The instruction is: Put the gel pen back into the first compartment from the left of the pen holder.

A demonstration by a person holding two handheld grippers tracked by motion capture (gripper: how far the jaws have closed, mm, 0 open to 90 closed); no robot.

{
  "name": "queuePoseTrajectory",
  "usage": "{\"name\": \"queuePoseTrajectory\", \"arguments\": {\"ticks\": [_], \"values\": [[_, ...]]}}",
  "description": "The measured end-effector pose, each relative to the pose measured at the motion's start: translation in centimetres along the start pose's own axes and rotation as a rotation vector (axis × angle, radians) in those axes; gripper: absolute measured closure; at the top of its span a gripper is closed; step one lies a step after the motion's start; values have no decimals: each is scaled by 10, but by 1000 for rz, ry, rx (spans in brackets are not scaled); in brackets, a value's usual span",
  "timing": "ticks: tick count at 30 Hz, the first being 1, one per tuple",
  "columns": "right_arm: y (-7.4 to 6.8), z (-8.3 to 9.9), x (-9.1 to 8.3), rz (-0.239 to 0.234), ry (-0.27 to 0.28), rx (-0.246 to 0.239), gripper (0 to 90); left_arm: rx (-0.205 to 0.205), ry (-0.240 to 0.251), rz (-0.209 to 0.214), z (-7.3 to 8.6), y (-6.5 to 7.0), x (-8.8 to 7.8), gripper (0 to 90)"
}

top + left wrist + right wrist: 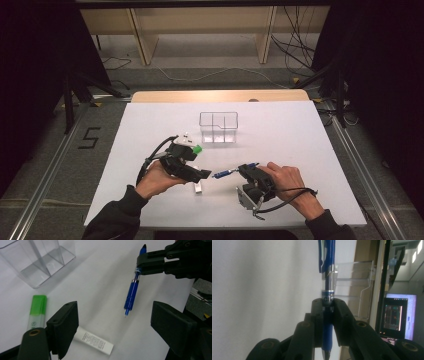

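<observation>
Over the white counter (pixel 300 150), stationery is apparently being sorted into the clear organizer (pixel 218 127), which holds nothing yet.
Dark studio floor and shelving surround; right tongs (pixel 239 169) clamp the blue pen (pixel 132 293) aloft, left tongs (pixel 206 174) gape with nothing between them, while green highlighter (pixel 37 311) and white tube (pixel 94 340) lie on the counter.

Blue pen (pixel 132 293), green-capped marker (pixel 37 311), white table (pixel 280 150)

Blue pen (pixel 327 287) clamped upright between the right tongs (pixel 328 306), clear organizer (pixel 352 287) behind.
</observation>
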State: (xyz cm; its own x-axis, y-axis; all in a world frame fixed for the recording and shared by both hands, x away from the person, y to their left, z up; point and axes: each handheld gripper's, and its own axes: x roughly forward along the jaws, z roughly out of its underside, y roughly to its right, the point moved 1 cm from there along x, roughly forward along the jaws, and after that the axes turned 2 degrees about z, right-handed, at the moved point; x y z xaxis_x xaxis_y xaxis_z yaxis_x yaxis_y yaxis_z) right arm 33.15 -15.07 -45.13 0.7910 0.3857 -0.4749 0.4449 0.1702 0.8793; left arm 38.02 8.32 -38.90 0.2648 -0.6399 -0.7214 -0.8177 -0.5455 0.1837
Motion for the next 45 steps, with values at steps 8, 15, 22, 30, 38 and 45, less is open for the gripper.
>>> {"name": "queuePoseTrajectory", "arguments": {"ticks": [8, 15, 22, 30, 38, 45], "values": [[-1, -9, -2, 60, 16, -68, 800, 19, -76, 32, -8, 2, 16, 262], [-2, -16, -1, 85, 26, -126, 800, 47, -154, 42, -14, 8, 29, 269], [-5, -20, -2, 96, 26, -146, 800, 79, -205, 68, -18, 10, 37, 331], [-8, -26, -1, 99, 33, -187, 800, 95, -228, 99, -19, 11, 43, 430], [-10, -29, -1, 106, 39, -212, 800, 111, -271, 123, -22, 11, 49, 516], [-12, -30, -1, 109, 44, -229, 800, 124, -293, 134, -23, 13, 55, 600]]}}
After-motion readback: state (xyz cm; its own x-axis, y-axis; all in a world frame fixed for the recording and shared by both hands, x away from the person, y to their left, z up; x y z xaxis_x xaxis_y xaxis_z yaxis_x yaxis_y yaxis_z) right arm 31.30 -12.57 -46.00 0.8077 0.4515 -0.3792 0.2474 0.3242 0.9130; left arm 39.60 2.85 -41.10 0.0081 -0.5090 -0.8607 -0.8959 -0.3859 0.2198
